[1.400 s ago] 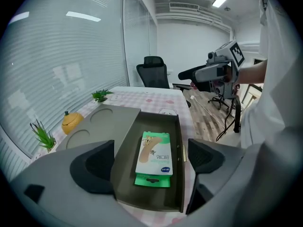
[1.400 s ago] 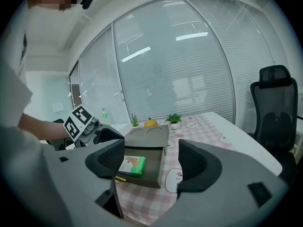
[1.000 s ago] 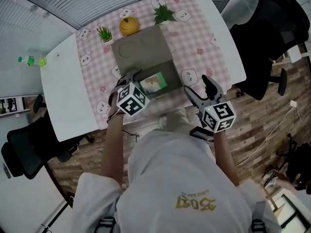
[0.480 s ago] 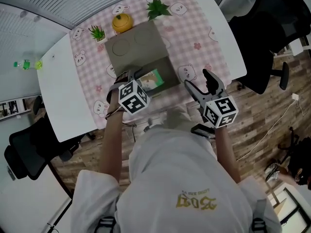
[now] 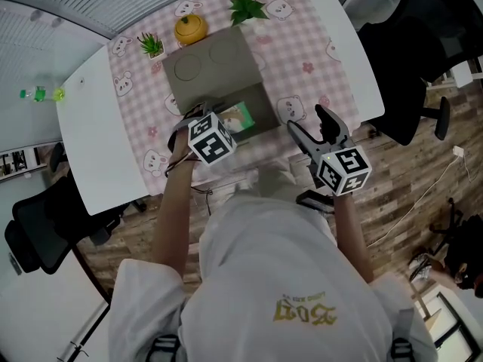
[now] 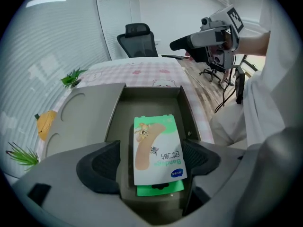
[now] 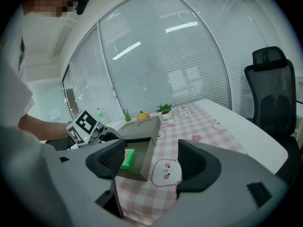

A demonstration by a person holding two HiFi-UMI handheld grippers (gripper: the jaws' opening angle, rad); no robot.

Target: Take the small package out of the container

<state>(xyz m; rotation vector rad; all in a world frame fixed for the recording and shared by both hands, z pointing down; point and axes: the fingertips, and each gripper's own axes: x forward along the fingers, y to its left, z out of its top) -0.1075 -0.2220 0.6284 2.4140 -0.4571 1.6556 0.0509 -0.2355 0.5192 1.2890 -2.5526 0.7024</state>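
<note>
Left gripper view alone shows package (image 6: 154, 143) print, between closing left tongs (image 6: 154, 162), ungripped; right tongs (image 7: 151, 162) released.

My left gripper (image 6: 154, 159) near left, tipped steeply down, jaws wide and just been closing, small package (image 6: 156, 145) lying between them, my right gripper (image 5: 307, 124) near right, angled slightly down, jaws apart, empty

package (image 5: 238, 117) half behind left gripper (image 5: 201, 118), chair (image 5: 407, 51) cropped
</note>
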